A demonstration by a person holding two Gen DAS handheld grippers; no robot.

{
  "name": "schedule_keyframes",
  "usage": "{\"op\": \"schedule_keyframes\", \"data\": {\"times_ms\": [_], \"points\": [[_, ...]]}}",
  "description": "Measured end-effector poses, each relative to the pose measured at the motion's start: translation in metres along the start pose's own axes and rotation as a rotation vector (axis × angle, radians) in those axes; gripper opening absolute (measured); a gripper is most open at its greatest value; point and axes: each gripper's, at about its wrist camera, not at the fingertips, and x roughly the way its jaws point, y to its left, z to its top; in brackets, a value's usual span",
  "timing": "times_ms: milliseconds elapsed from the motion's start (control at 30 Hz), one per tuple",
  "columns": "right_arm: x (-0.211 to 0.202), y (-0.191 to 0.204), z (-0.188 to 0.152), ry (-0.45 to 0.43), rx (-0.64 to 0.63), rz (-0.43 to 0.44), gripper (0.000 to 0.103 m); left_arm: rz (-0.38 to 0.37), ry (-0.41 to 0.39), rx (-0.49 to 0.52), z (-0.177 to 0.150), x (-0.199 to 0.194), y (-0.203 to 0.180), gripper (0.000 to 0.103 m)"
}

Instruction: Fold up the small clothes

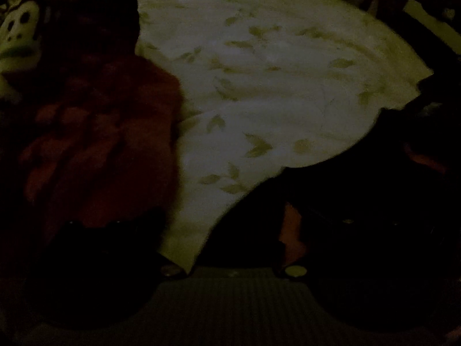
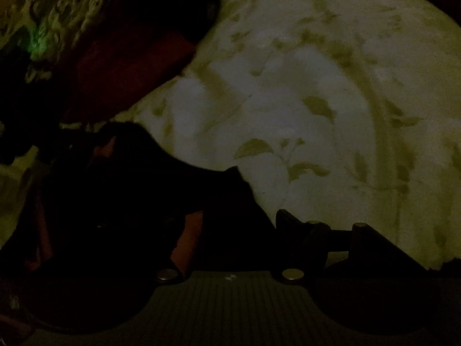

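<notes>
1. Left wrist view, very dark: a red garment (image 1: 95,132) lies crumpled on the left, over a pale leaf-print sheet (image 1: 273,72). A white printed patch (image 1: 21,28) shows at its upper left. The left gripper (image 1: 230,230) is nearly lost in shadow; whether it is clenched or released cannot be told
2. Right wrist view: the red garment (image 2: 129,66) sits at upper left on the sheet (image 2: 331,101). Dark cloth (image 2: 144,187) covers the right gripper's (image 2: 230,230) left finger; its grasp cannot be told
</notes>
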Motion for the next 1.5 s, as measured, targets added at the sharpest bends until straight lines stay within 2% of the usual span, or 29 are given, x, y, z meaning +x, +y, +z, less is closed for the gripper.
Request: {"op": "schedule_keyframes", "data": {"times_ms": [67, 167, 200, 267, 300, 333, 367, 400, 433, 467, 533, 567, 667, 833, 967, 1133, 1200, 1300, 1367, 1433, 1500], "points": [[0.009, -0.002, -0.001, 0.019, -0.013, 0.001, 0.103, 0.02, 0.01, 0.015, 0.001, 0.009, -0.001, 0.103], [0.015, -0.006, -0.003, 0.004, 0.005, 0.024, 0.103, -0.038, -0.003, 0.057, -0.003, 0.014, -0.008, 0.102], [0.017, -0.008, -0.003, 0.0, 0.015, 0.032, 0.103, -0.029, 0.003, 0.079, -0.005, 0.017, -0.012, 0.1], [0.018, -0.01, -0.004, 0.0, 0.017, 0.037, 0.103, -0.021, 0.031, 0.123, -0.01, 0.024, -0.021, 0.083], [0.019, -0.01, -0.005, -0.001, 0.015, 0.042, 0.103, -0.043, 0.039, 0.132, -0.013, 0.027, -0.024, 0.067], [0.019, -0.01, -0.005, -0.002, 0.014, 0.046, 0.096, -0.064, 0.043, 0.132, -0.015, 0.028, -0.026, 0.057], [0.019, -0.009, -0.005, -0.001, 0.012, 0.052, 0.082, -0.07, 0.042, 0.126, -0.016, 0.027, -0.027, 0.054], [0.02, -0.009, -0.005, 0.002, 0.009, 0.055, 0.072, -0.074, 0.037, 0.122, -0.017, 0.026, -0.029, 0.046], [0.021, -0.009, -0.005, 0.001, 0.009, 0.052, 0.047, -0.078, 0.033, 0.125, -0.018, 0.024, -0.03, 0.035], [0.02, -0.008, -0.005, -0.005, 0.011, 0.05, 0.029, -0.073, 0.028, 0.131, -0.019, 0.022, -0.031, 0.03], [0.015, -0.007, -0.007, -0.033, 0.016, 0.059, 0.014, -0.062, 0.004, 0.126, -0.021, 0.013, -0.031, 0.013], [0.011, -0.006, -0.008, -0.048, 0.017, 0.066, 0.012, -0.068, -0.008, 0.106, -0.022, 0.008, -0.028, 0.01], [-0.004, 0.0, -0.015, -0.105, 0.025, 0.079, 0.01, -0.073, -0.046, 0.049, -0.023, -0.007, -0.023, 0.008], [-0.038, 0.016, -0.033, -0.184, 0.029, 0.16, 0.01, -0.049, -0.115, -0.005, -0.026, -0.049, -0.026, 0.007], [-0.072, 0.032, -0.06, -0.226, 0.009, 0.247, 0.01, -0.056, -0.178, 0.014, -0.037, -0.103, -0.044, 0.007], [-0.12, 0.054, -0.107, -0.281, -0.014, 0.365, 0.01, -0.074, -0.251, -0.006, -0.074, -0.182, -0.077, 0.007], [-0.138, 0.07, -0.13, -0.278, -0.065, 0.403, 0.01, -0.105, -0.211, -0.074, -0.094, -0.203, -0.089, 0.007], [-0.156, 0.096, -0.17, -0.263, -0.111, 0.436, 0.009, -0.215, -0.144, -0.231, -0.134, -0.217, -0.101, 0.007], [-0.157, 0.114, -0.195, -0.234, -0.145, 0.45, 0.009, -0.188, -0.11, -0.252, -0.157, -0.221, -0.116, 0.007], [-0.151, 0.128, -0.215, -0.195, -0.178, 0.458, 0.009, -0.193, -0.094, -0.241, -0.175, -0.226, -0.131, 0.007], [-0.142, 0.137, -0.233, -0.154, -0.193, 0.461, 0.002, -0.219, -0.074, -0.268, -0.191, -0.228, -0.139, 0.007]]}}
